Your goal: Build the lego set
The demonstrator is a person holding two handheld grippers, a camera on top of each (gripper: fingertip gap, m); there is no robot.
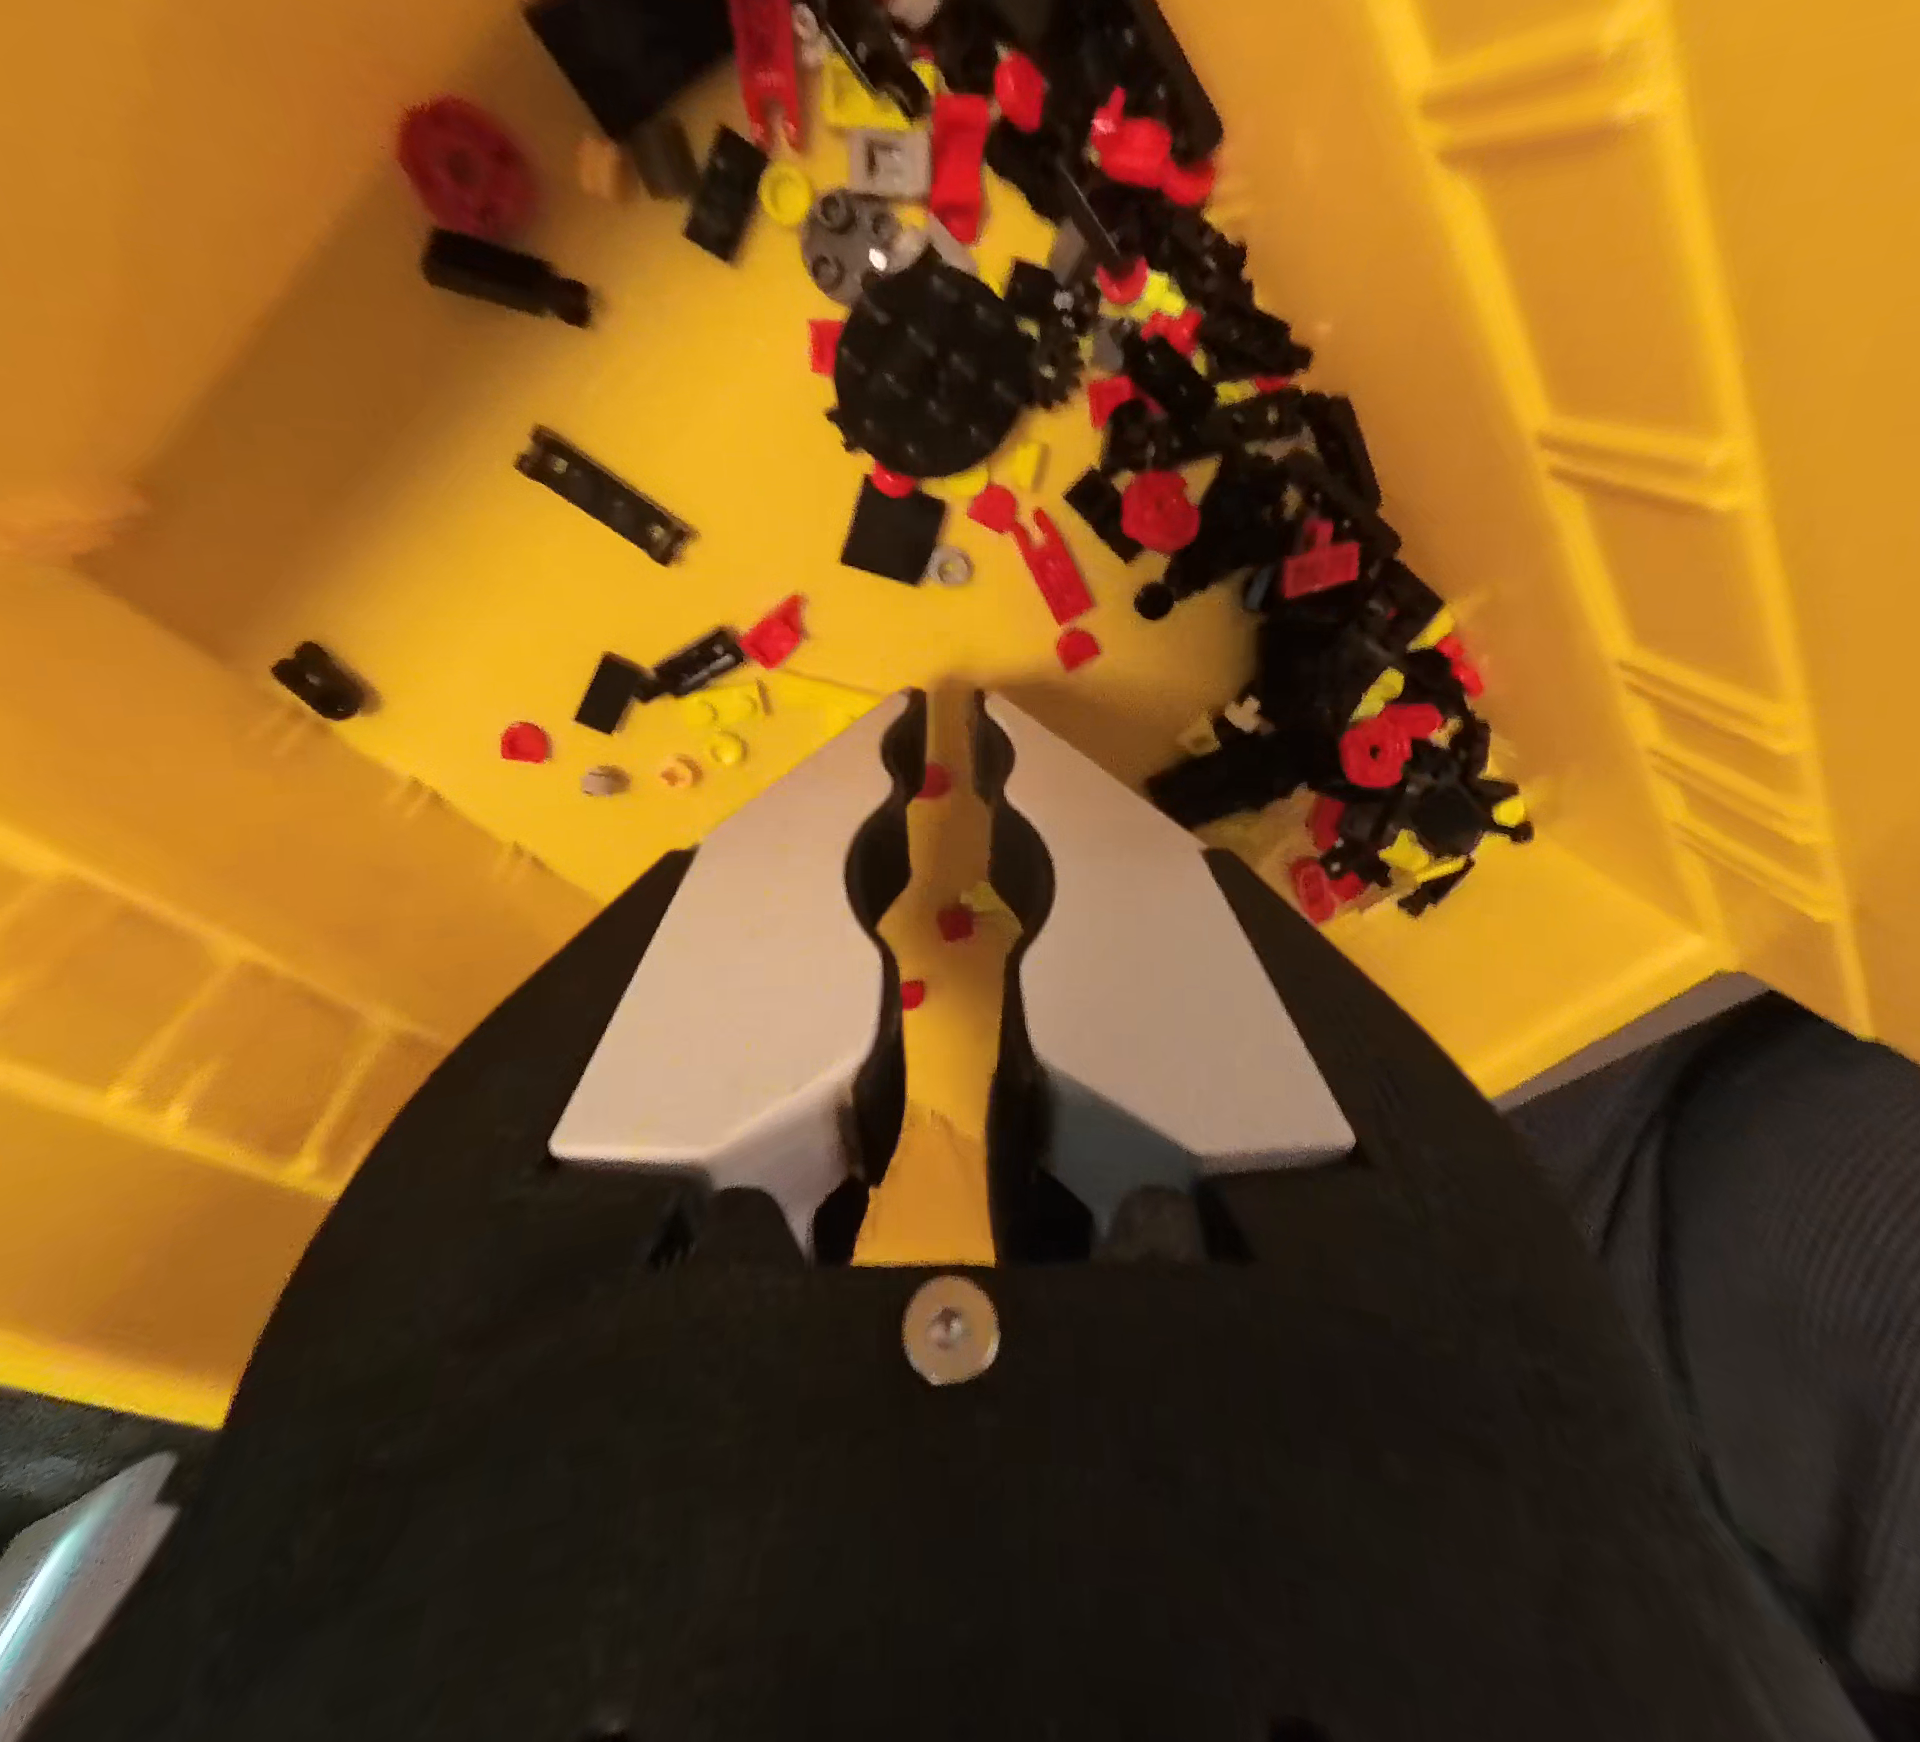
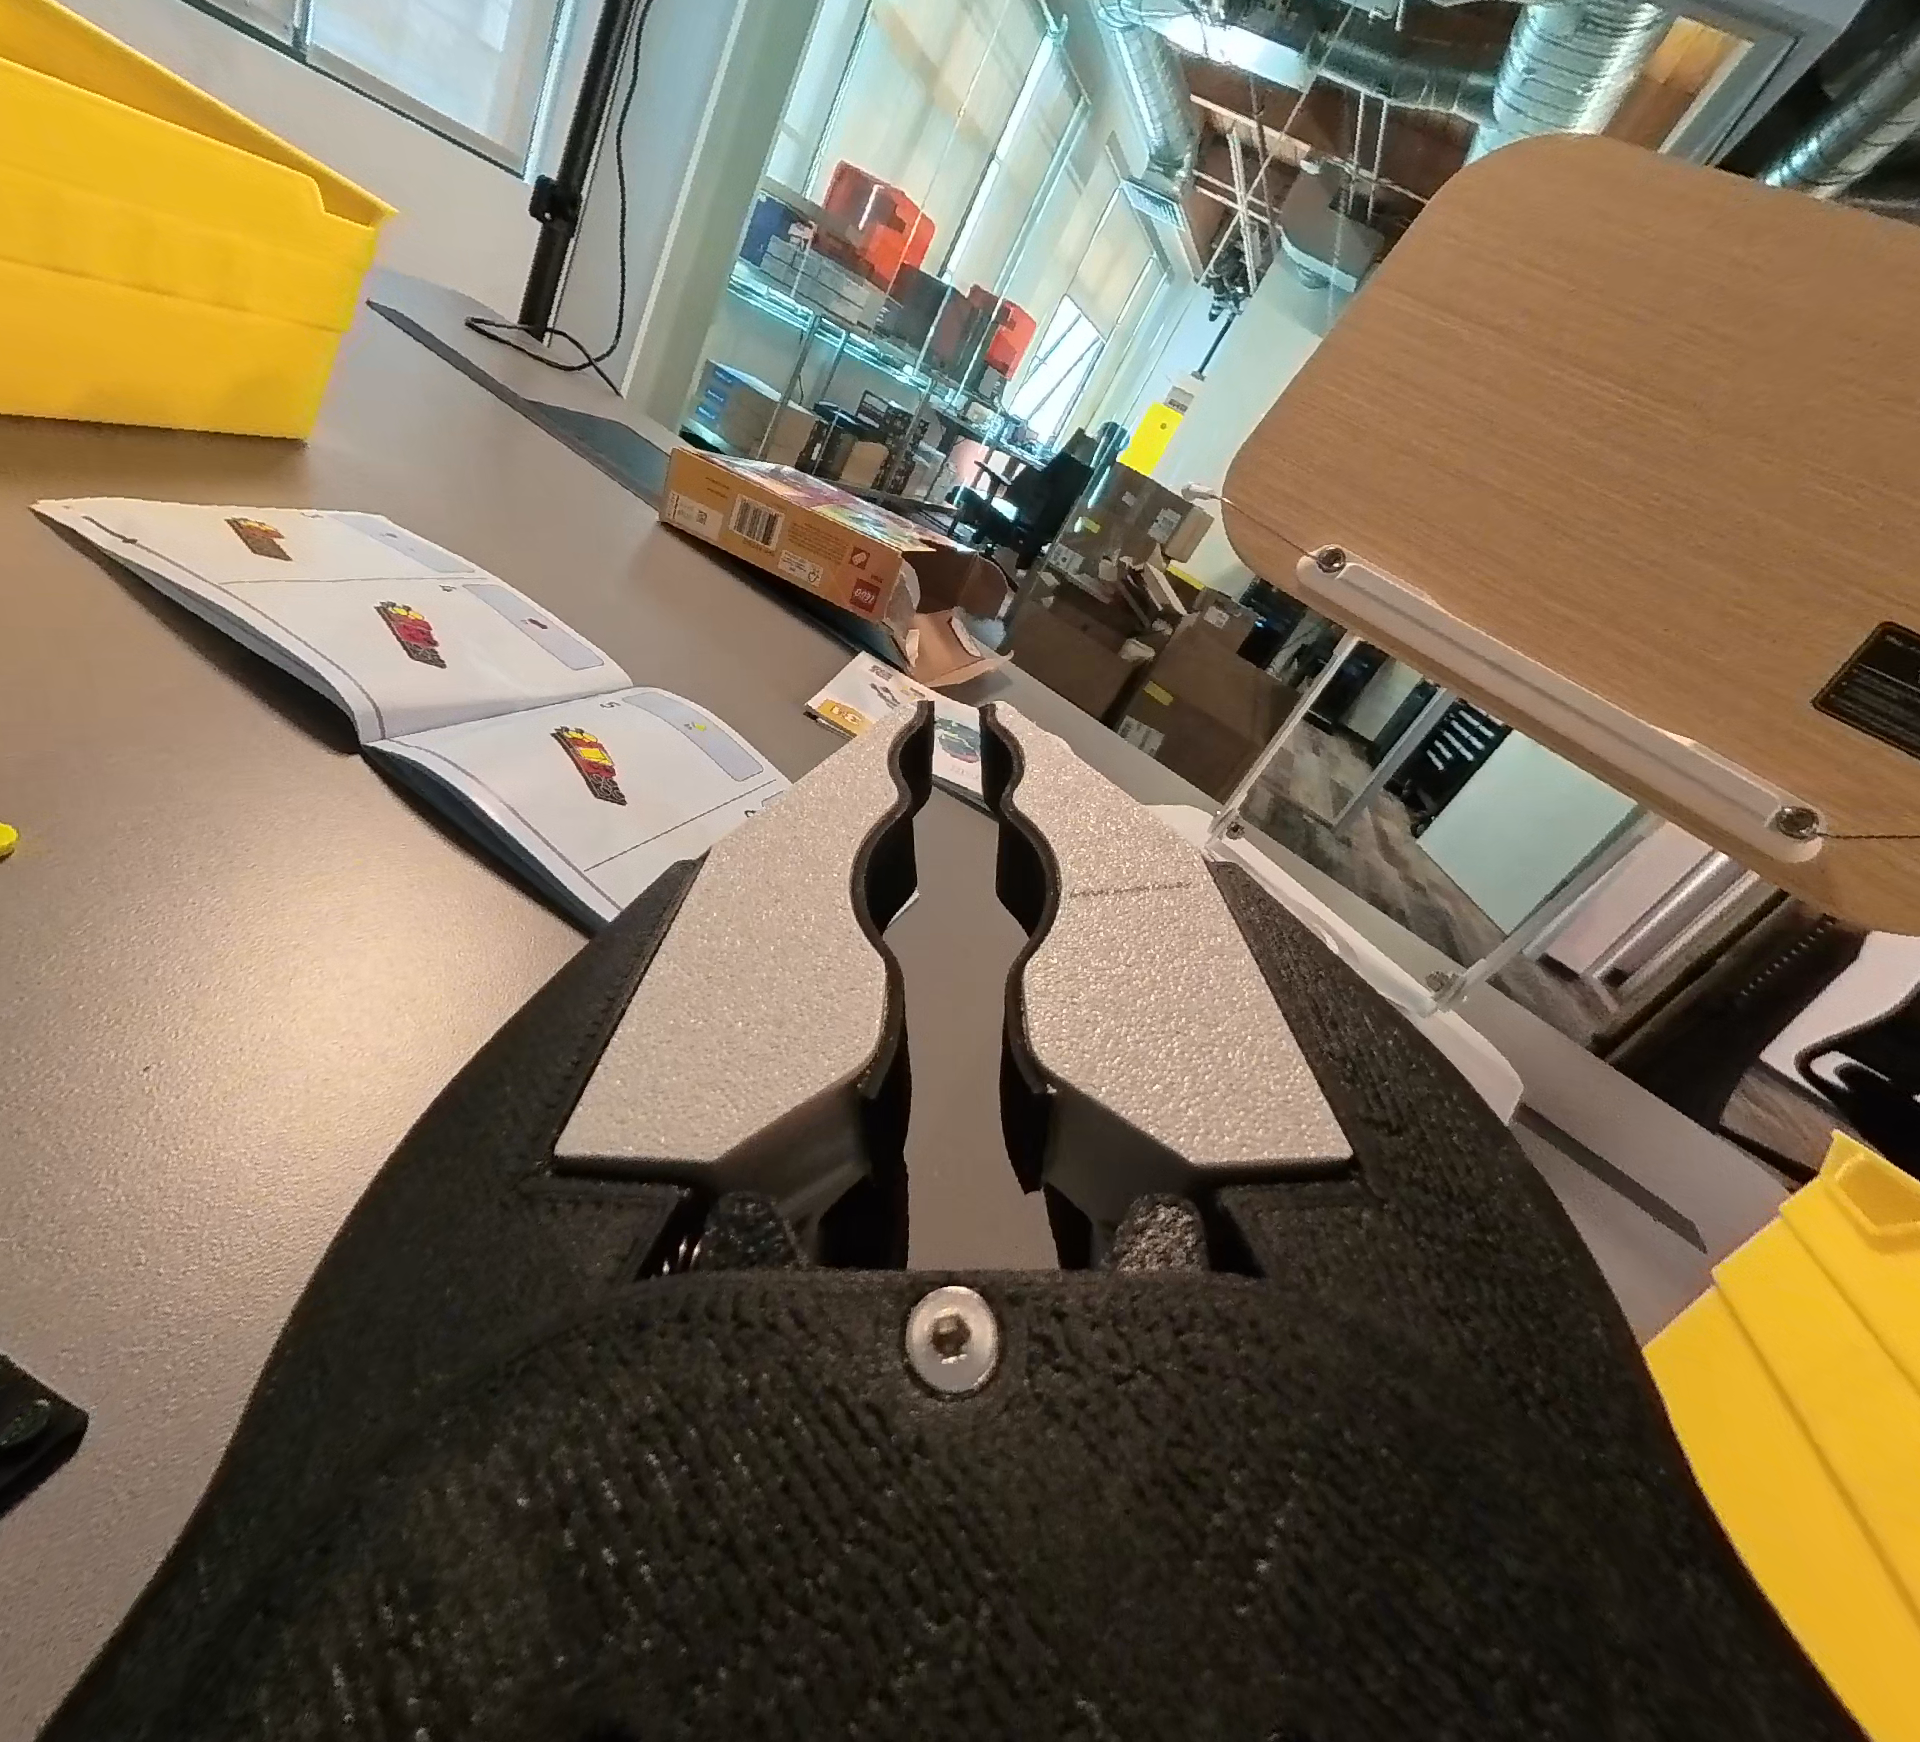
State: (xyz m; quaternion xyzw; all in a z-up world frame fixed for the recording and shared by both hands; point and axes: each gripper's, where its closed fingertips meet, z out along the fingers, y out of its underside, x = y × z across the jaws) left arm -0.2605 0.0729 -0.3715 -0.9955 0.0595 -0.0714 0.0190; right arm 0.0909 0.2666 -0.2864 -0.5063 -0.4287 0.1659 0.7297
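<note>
My left gripper [image 1: 948, 705] hangs over a yellow bin [image 1: 312, 362] of loose lego pieces, tips just above its floor. Its jaws stand nearly together with nothing between them. A heap of black, red and yellow pieces [image 1: 1278, 466] runs along the bin's right wall. A black round plate [image 1: 930, 373] lies ahead of the tips and a red wheel [image 1: 462, 165] at the far left. My right gripper [image 2: 953, 716] is low over the grey table [image 2: 208, 1017], jaws nearly together and empty. It points at the open instruction booklet [image 2: 416, 653].
Stacked yellow bins [image 2: 177, 321] stand at the left, and another bin's corner [image 2: 1818, 1432] at the lower right. A lego box [image 2: 800, 539] lies past the booklet. A wooden board on a clear stand [image 2: 1610, 487] rises at the right. A dark sleeve [image 1: 1714, 1277] shows beside the bin. About 40 cm separates my left fingertips from my right. My left tips are roughly 6 cm from the black round plate [image 1: 930, 373]. To the red wheel [image 1: 462, 165]: left tips about 10 cm, right tips about 45 cm.
</note>
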